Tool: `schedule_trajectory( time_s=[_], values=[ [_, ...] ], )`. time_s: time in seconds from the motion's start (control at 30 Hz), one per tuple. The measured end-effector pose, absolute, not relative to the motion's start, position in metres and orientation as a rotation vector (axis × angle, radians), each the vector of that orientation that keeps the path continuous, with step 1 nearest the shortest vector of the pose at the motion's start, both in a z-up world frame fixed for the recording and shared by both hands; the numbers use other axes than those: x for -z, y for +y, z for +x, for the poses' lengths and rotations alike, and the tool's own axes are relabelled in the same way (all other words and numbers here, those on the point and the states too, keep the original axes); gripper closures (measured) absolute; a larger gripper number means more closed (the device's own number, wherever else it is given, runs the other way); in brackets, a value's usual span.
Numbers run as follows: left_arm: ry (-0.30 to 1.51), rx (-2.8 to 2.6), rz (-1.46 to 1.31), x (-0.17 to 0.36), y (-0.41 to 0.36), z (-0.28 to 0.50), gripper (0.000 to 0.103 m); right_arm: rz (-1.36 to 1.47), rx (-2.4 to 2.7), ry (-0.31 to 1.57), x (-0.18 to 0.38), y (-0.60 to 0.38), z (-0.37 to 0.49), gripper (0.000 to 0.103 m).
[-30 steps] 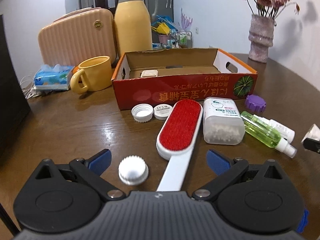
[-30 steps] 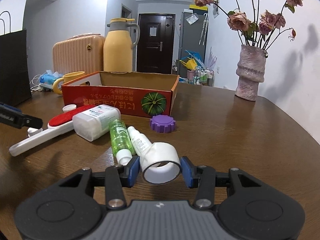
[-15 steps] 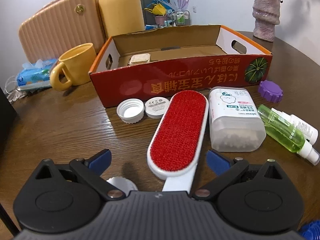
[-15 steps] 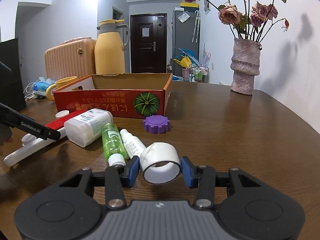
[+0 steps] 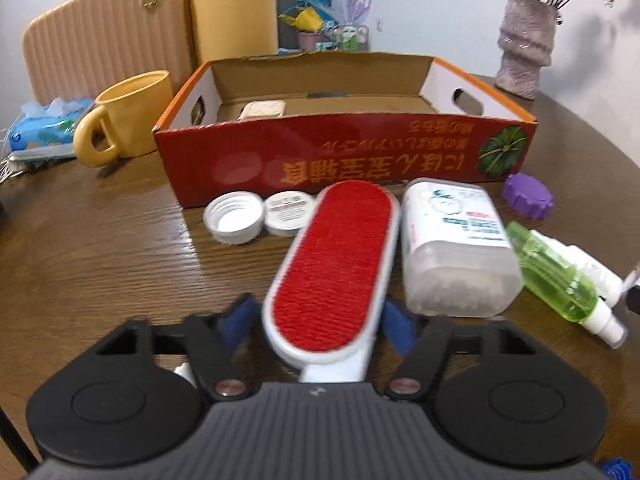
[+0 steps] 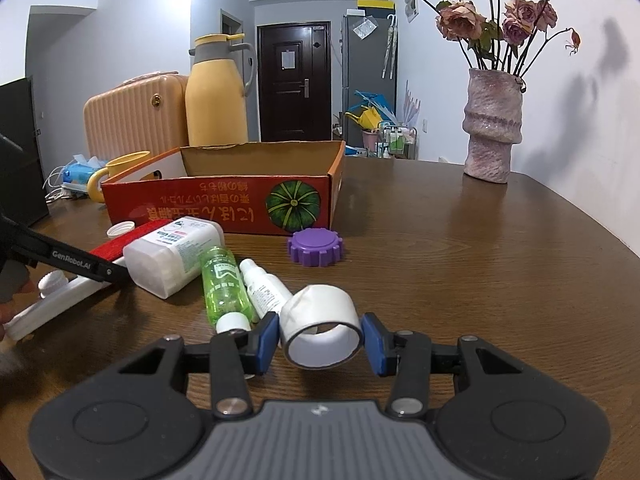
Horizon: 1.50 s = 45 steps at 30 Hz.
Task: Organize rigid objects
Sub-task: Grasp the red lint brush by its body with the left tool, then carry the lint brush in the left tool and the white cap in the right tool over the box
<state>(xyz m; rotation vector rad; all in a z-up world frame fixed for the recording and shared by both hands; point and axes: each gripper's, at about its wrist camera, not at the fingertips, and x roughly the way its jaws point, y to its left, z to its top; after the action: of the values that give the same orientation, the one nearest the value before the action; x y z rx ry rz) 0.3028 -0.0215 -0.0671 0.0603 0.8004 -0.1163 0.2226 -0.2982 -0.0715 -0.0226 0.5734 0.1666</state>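
A lint brush [image 5: 336,268] with a red head and white handle lies on the wooden table in front of the red cardboard box [image 5: 360,160]. My left gripper [image 5: 320,324] is closing on the lower end of the head. Its blurred blue pads [image 5: 240,320] meet the white rim on both sides. From the right wrist view, one left finger [image 6: 80,266] crosses the brush [image 6: 116,248] where head meets handle. My right gripper [image 6: 320,344] is shut on a white tape roll [image 6: 320,320], held just above the table.
Beside the brush lie a clear swab box [image 5: 452,248], a green bottle [image 5: 556,280], a white spray bottle [image 5: 592,268], a purple cap [image 5: 528,196] and two white lids [image 5: 234,218]. A yellow mug [image 5: 128,116], thermos [image 5: 234,12], suitcase [image 5: 104,32] and vase [image 5: 524,48] stand behind.
My left gripper moved forward and down over the brush handle to the head, then its wide-open jaws closed in on it. The right gripper kept the tape roll and barely moved.
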Motion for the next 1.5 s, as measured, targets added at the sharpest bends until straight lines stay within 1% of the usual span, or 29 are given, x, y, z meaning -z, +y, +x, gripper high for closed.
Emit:
schedule_trajectory(
  time_s=[0.3, 0.77, 1.13, 1.5],
  values=[
    [0.76, 0.124, 0.065, 0.063, -0.026, 0.286, 0.043, -0.016, -0.166, 0.575, 0.07, -0.298, 0.226, 0.059],
    [0.665, 0.112, 0.038, 0.037, -0.023, 0.261, 0.043, -0.012, -0.185, 0.546, 0.056, -0.291, 0.233, 0.059],
    [0.601, 0.089, 0.034, 0.008, -0.025, 0.262, 0.043, -0.001, -0.224, 0.489, 0.033, -0.279, 0.25, 0.059],
    [0.536, 0.058, 0.028, -0.021, -0.027, 0.281, 0.043, -0.013, -0.26, 0.429, 0.008, -0.265, 0.285, 0.059]
  ],
)
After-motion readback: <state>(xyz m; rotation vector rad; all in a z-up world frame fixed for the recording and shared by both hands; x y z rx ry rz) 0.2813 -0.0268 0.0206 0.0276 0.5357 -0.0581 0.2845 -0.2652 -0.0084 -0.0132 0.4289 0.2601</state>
